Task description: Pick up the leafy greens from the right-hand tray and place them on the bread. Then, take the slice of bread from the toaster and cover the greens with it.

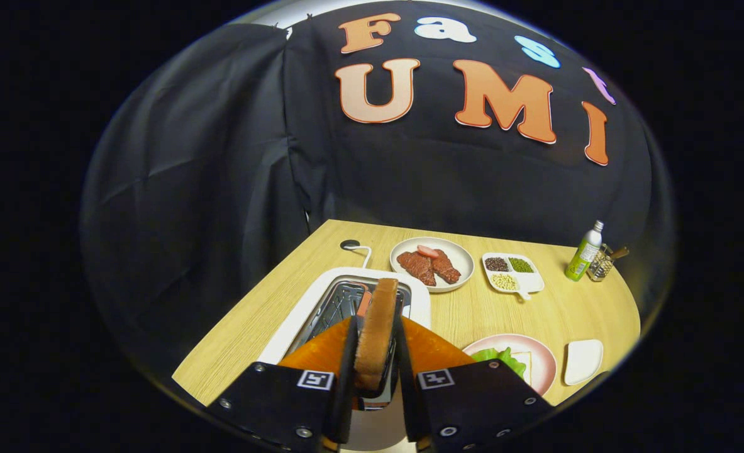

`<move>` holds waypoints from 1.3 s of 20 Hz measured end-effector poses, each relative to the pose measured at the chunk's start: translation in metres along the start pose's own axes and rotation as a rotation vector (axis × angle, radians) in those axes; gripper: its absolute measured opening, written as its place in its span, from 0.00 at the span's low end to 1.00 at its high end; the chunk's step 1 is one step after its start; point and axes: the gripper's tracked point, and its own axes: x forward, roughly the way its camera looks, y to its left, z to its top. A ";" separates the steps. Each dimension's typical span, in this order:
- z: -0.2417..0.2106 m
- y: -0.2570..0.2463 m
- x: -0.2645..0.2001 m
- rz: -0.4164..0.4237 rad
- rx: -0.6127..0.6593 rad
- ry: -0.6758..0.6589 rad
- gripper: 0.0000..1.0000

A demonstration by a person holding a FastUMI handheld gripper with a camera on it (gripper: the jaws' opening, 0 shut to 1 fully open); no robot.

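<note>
My gripper [377,333] is shut on a toasted slice of bread [377,330], held on edge between both fingers. The slice hangs above the white toaster [296,321], whose metal slot [337,305] lies just beyond and below the fingertips. To the right of the fingers a pink plate [544,365] carries leafy greens [500,358] lying on a pale slice of bread [524,363]. The right finger hides part of the greens.
A small white tray [582,360] lies right of the pink plate. Farther back on the wooden table [472,308] stand a plate of meat slices [431,264], a divided dish of beans [511,272], a green bottle [583,253] and a wire holder [603,264]. A white cable [362,250] runs behind the toaster.
</note>
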 end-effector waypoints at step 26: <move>0.080 -0.032 -0.045 0.053 0.095 -0.179 0.15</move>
